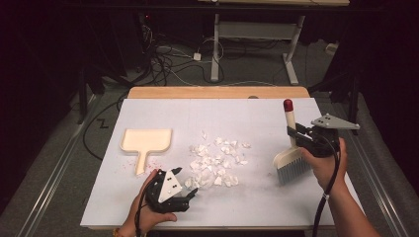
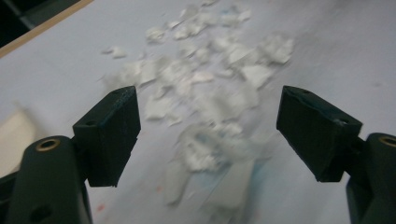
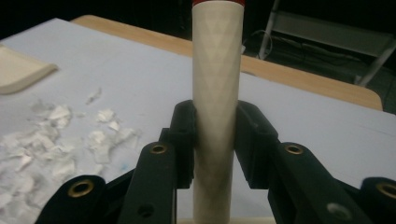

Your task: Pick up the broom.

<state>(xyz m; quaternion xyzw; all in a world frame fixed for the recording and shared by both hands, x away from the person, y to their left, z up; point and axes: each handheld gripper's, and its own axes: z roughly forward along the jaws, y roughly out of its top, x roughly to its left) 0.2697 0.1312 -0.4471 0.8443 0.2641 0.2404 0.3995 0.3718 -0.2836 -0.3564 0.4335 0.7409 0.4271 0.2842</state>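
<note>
Hand brush (image 1: 290, 153): cream handle with a red end cap, pale head and grey bristles, held upright at the right of the high view, bristles down, clear of or just at the bench sheet, which cannot be told. Torn white paper scraps (image 1: 216, 163): a loose scatter at centre frame. Cream dustpan (image 1: 146, 142): lying flat at left, handle toward the near edge.

blurred: paper scraps (image 2: 205, 116) | cut off: brush handle (image 3: 217, 93) top

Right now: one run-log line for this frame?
right gripper: shut on brush, lifted | left gripper: open, over paper scraps | dustpan: on table, untouched
</note>
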